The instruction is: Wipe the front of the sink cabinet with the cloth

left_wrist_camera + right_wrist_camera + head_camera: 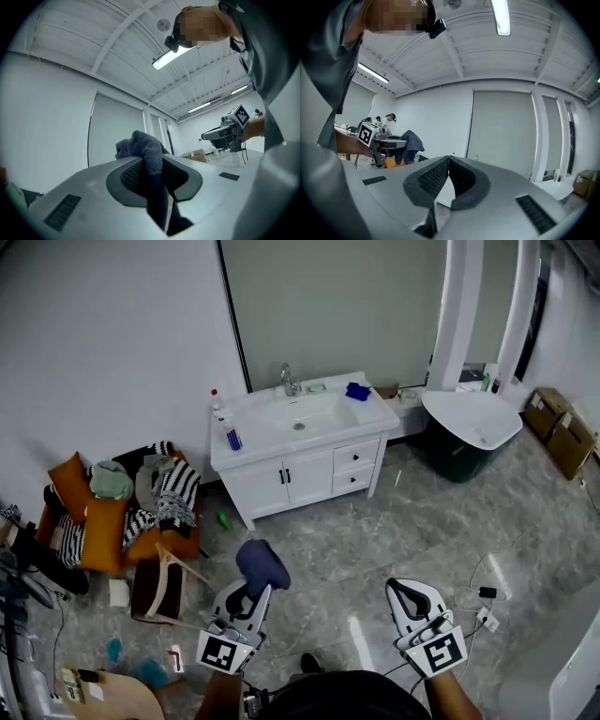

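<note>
So the dark cloth is pinched tight between the fingers of the left gripper, bunched over the tips, well back from the sink cabinet. The right gripper has its fingers pressed together on nothing. A small green thing lies on the floor by the cabinet, with a cushion pile to its left. A wooden stool sits beside the left gripper.

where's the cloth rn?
Head view, lower left of centre: the dark blue cloth is clamped in the left gripper, well short of the sink cabinet.
</note>
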Motion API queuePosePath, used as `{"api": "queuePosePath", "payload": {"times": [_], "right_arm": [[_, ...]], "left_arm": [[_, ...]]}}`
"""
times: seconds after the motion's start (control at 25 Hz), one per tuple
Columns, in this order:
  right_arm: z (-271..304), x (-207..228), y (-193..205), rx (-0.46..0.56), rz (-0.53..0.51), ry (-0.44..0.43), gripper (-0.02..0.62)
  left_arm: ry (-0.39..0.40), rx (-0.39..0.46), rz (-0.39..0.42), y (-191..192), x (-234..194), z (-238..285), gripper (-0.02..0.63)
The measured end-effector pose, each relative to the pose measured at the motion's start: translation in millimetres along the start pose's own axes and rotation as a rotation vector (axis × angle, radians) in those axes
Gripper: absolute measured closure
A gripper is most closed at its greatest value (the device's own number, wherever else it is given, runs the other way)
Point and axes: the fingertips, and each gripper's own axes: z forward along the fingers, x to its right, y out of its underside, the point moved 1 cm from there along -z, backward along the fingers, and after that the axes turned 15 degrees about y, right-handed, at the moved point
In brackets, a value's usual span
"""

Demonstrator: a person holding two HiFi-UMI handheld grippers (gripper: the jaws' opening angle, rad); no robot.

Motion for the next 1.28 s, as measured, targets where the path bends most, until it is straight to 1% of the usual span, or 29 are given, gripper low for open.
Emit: {"api": "queuePosePath", "payload": {"times": [0.08,0.16,0.24,0.36,0.56,0.8,0.88,1.0,1.16,1.28], "right_arm": [[14.8,-5.4,-2.9,0.003,-0.004,0.020,0.586],[28.2,-12.0,-4.4,0.004,-0.011,0.024,0.586],[39.7,-19.6,-5.3,-0.002,-0.021,0.010,0.586],[59.6,-25.5,-2.5,-0.025,-0.039,-0.009,0.586],[96.6,-14.3,4.2,-0.024,-0.029,-0.033,0.586],[147.1,13.0,24.4,-0.012,0.018,-0.096,0.586],[165.1,30.0,27.6,0.006,0.030,-0.118,0.586],[185.6,58.1,32.5,0.032,0.079,-0.153,0.586],[213.8,96.6,43.4,0.053,0.095,-0.181,0.586],[232.8,115.2,48.8,0.076,0.116,-0.193,0.586]], "left_arm": [[0.019,-0.019,-0.010,8.7,-11.9,1.2,0.535],[0.033,-0.015,-0.013,16.1,-23.9,2.0,0.535],[0.035,-0.006,-0.026,20.2,-34.3,0.8,0.535],[0.025,-0.016,-0.045,27.7,-48.8,-3.9,0.535],[0.015,-0.039,-0.082,47.3,-64.1,11.6,0.535],[-0.032,-0.066,-0.087,55.7,-87.1,49.8,0.535],[-0.051,-0.070,-0.095,57.2,-94.1,69.8,0.535],[-0.084,-0.099,-0.099,59.9,-99.2,100.3,0.535],[-0.129,-0.118,-0.070,61.3,-109.3,138.8,0.535],[-0.153,-0.124,-0.065,61.4,-112.8,160.8,0.535]]}}
